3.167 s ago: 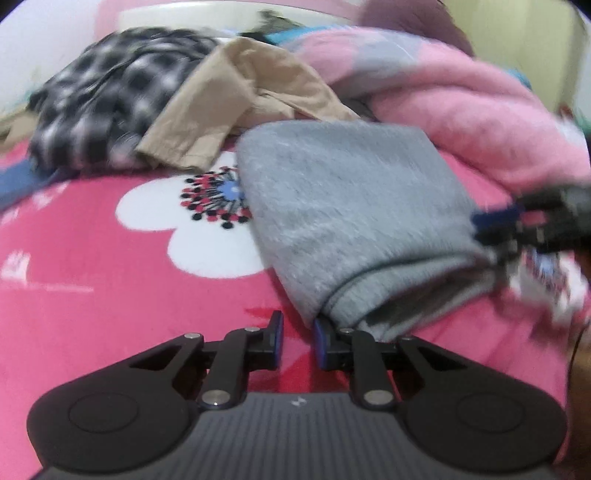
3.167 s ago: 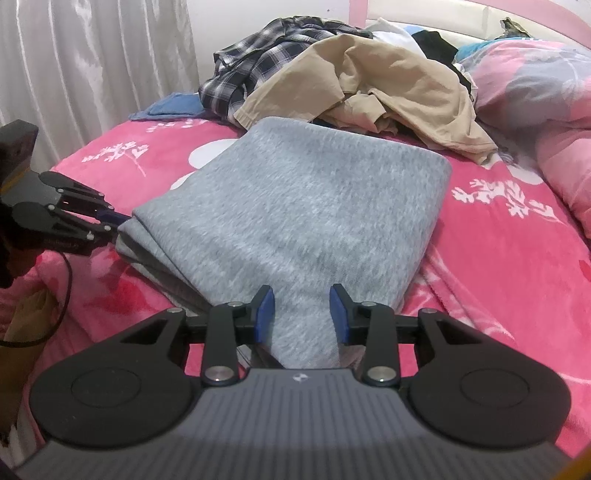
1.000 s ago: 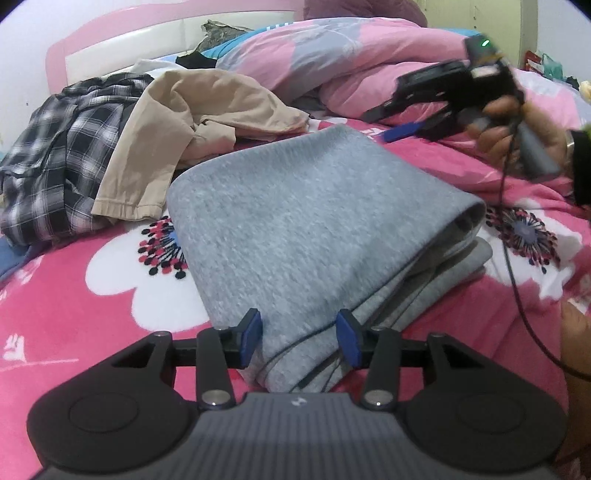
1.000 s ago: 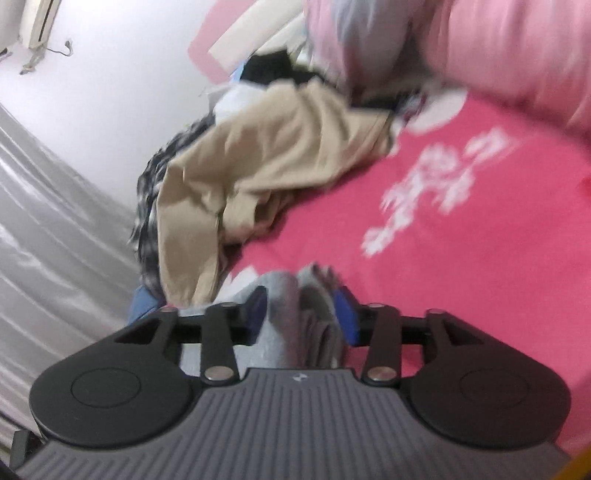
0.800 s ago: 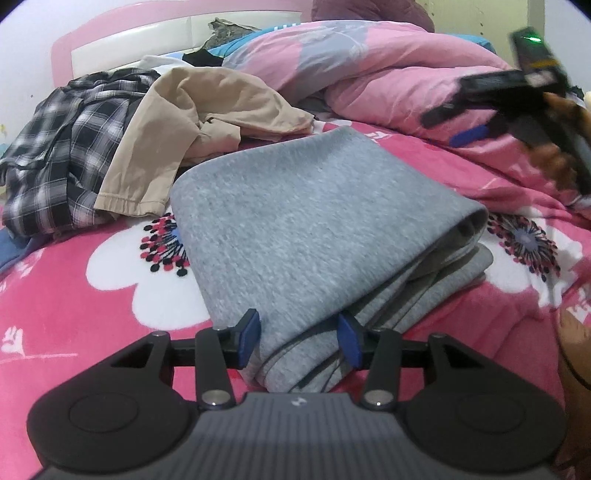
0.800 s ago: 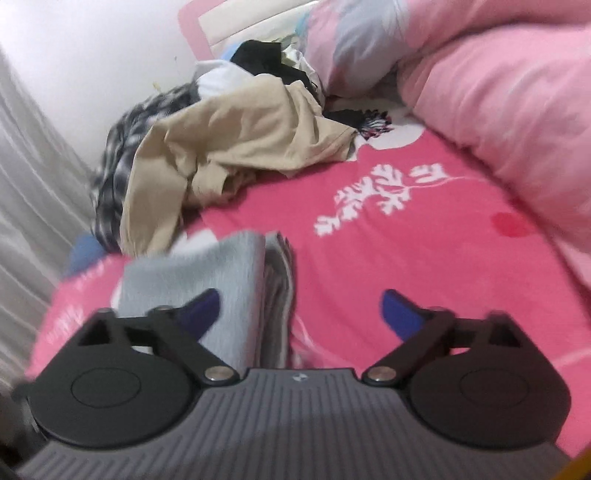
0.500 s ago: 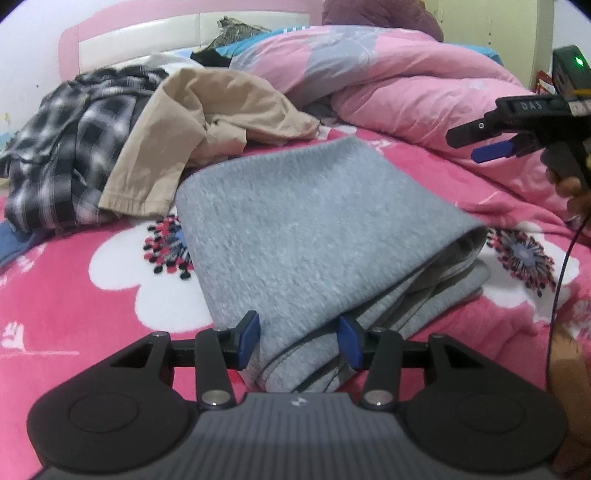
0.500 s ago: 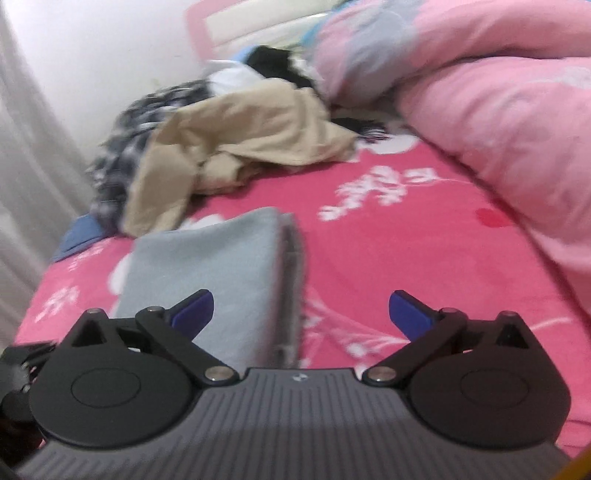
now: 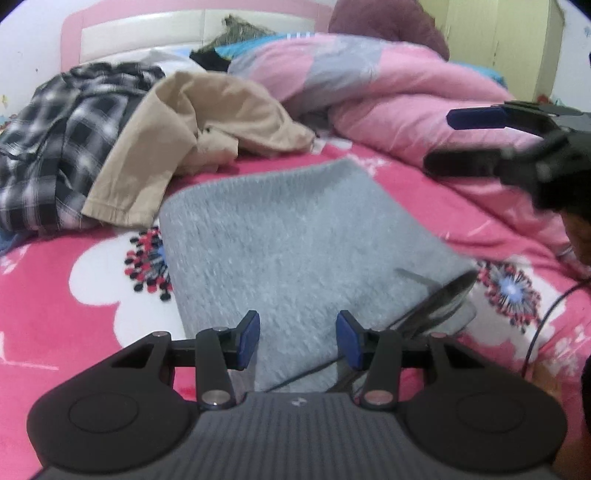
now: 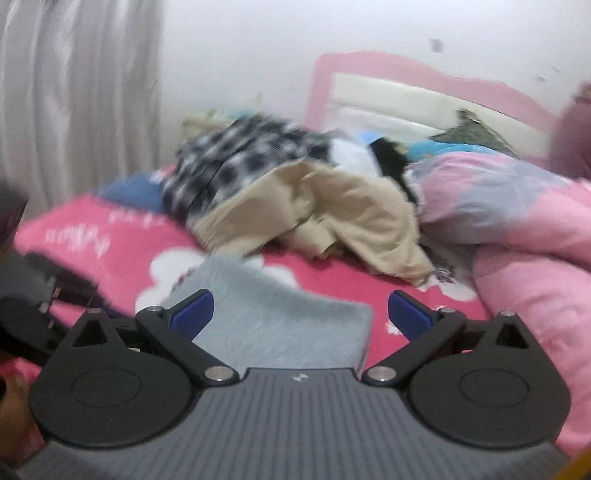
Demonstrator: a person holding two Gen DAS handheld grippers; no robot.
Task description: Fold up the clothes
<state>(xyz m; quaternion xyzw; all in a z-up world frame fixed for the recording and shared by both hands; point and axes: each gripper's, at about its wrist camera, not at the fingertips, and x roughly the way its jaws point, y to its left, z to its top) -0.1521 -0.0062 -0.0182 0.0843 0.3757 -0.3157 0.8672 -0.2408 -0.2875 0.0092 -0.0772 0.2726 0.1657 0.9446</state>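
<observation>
A folded grey garment [image 9: 295,236] lies flat on the pink flowered bedspread [image 9: 66,314]. My left gripper [image 9: 298,339] is open, its blue pads standing either side of the garment's near edge without pinching it. Off to the right my right gripper [image 9: 469,140] hovers above the bed, open and empty, past the garment's right side. In the right wrist view the right gripper [image 10: 301,314] is spread wide over the grey garment [image 10: 280,321]. The left gripper [image 10: 44,295] is a dark blur at that view's left edge.
A beige garment [image 9: 192,140] and a black-and-white plaid shirt [image 9: 62,147] are heaped behind the grey one. A pink quilt [image 9: 388,103] fills the back right, with the headboard [image 9: 147,29] behind. A black cable [image 9: 546,325] and a hand [image 9: 580,236] are at the right. A curtain [image 10: 74,92] hangs left.
The right gripper let go of the grey garment's edge, opened wide, and drew back to the right. The left gripper, shut three seconds ago, opened over the near edge and has kept that width.
</observation>
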